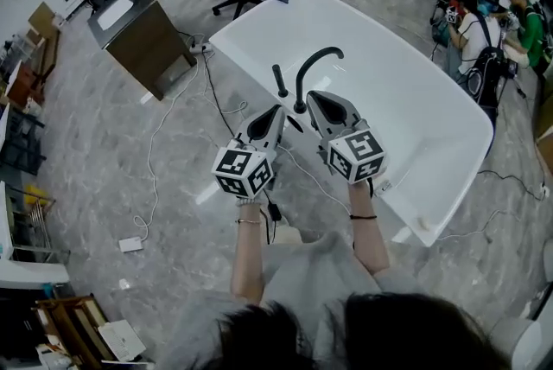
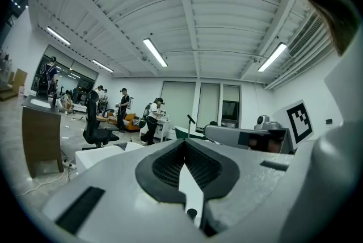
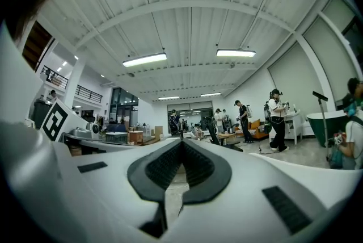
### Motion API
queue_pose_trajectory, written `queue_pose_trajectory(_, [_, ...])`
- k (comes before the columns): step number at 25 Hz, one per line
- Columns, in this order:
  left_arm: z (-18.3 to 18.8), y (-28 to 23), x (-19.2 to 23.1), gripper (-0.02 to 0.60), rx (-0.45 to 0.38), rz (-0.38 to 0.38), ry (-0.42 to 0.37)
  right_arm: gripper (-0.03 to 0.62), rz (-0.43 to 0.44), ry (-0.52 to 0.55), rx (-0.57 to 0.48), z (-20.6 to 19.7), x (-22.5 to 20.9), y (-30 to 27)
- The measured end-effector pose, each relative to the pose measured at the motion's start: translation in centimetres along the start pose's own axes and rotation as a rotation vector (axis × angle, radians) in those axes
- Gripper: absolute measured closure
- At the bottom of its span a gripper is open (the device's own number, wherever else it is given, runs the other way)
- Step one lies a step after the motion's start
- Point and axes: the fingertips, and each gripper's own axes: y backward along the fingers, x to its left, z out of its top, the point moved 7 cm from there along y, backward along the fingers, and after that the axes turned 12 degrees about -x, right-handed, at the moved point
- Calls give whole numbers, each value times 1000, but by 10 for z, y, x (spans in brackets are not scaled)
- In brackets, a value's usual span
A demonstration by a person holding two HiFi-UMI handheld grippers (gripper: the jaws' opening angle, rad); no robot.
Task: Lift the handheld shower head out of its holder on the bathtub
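Shower head (image 1: pixel 280 81) stands near-upright on tub (image 1: pixel 406 100) rim at frame centre, long axis leaning twd upper left; L gripper (image 1: pixel 276 111) & R gripper (image 1: pixel 313 97) jaws fully closed, empty.

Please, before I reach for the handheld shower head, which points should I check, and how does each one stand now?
1. The handheld shower head stands upright at the rim of the bathtub: ok.
2. The left gripper has its jaws open for a grasp: not ok, they are together and empty.
3. The right gripper has its jaws open: not ok, together and empty.
4. A gripper is at the handheld shower head: not ok, both are short of it.
5. There is enough room beside the black faucet: cannot tell.
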Motion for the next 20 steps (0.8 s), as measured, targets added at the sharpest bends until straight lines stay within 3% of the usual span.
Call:
queue_pose_trajectory(13, [3, -15, 71, 577, 34, -117, 29, 594, -116, 24, 13, -21, 9, -58])
queue_pose_trajectory(20, [0, -11, 94, 577, 39, -140, 28, 594, -138, 49, 13, -32, 18, -75])
